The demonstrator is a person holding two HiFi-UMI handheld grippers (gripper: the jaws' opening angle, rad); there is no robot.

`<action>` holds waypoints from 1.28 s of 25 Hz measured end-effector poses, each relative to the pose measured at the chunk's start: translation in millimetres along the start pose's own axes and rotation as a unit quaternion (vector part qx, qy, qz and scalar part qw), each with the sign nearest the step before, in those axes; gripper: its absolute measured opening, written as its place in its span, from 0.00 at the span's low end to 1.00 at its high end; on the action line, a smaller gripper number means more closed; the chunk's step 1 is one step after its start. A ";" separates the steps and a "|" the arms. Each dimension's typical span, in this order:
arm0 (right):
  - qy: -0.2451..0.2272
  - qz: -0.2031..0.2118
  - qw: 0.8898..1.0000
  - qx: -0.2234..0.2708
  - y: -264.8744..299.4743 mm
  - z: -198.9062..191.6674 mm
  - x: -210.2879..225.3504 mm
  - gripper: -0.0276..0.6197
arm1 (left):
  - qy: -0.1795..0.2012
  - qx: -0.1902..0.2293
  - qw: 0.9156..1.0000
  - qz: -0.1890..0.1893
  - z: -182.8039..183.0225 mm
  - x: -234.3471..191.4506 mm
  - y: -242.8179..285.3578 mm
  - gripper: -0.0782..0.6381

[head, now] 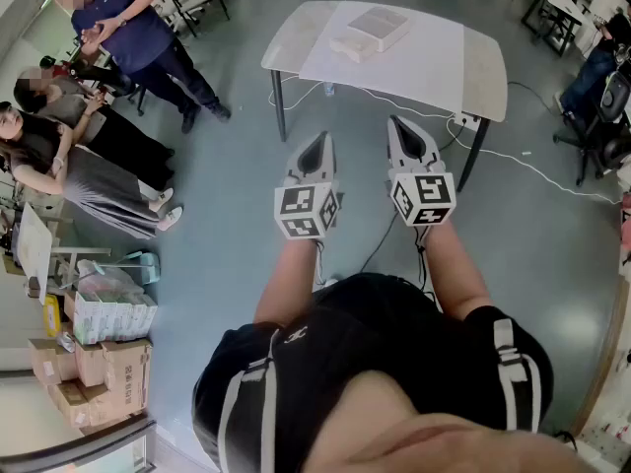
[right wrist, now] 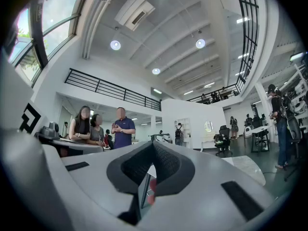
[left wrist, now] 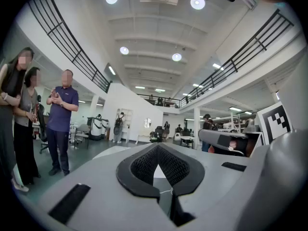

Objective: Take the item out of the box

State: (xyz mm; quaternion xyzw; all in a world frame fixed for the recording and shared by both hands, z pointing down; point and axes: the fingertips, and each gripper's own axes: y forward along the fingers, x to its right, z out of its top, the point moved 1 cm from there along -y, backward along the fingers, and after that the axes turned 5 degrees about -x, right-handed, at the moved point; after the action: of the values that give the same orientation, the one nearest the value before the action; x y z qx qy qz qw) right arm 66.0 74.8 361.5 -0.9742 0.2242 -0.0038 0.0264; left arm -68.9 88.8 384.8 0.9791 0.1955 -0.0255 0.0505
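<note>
A flat white box point(head: 370, 33) lies on a white table point(head: 434, 67) a few steps ahead in the head view. Both grippers are held out level at waist height over the floor, side by side, well short of the table. The left gripper point(head: 317, 141) has its dark fingertips together with nothing between them; its own view shows the same pads point(left wrist: 157, 147) meeting at the tip. The right gripper point(head: 402, 124) is likewise shut and empty, with its pads point(right wrist: 153, 144) closed. Neither gripper touches the box or the table.
Three people stand at the left point(head: 128, 37). Cardboard boxes point(head: 94, 377) and a plastic bag point(head: 108, 294) sit on the floor at lower left. White cables point(head: 532, 170) run over the grey floor by the table. An office chair point(head: 601, 116) stands at the right.
</note>
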 end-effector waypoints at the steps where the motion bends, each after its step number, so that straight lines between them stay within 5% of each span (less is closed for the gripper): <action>1: -0.001 0.000 1.000 -0.002 0.8 -1.4 -1.5 0.06 | 0.000 0.001 1.000 0.002 -0.1 -1.5 -1.5 0.13; 18: 0.006 0.000 1.000 0.001 -9.2 -4.5 2.0 0.06 | 0.007 -0.002 1.000 0.011 1.0 4.4 -6.3 0.13; 32: -0.003 0.002 1.000 -0.001 -35.8 -13.9 51.3 0.06 | 0.010 -0.013 1.000 0.021 -12.4 57.0 14.3 0.13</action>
State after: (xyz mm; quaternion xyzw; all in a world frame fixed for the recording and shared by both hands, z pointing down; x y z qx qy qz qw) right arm 127.5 83.8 377.1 -0.9737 0.2261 -0.0011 0.0264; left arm -10.5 98.7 394.4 0.9824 0.1759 -0.0118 0.0613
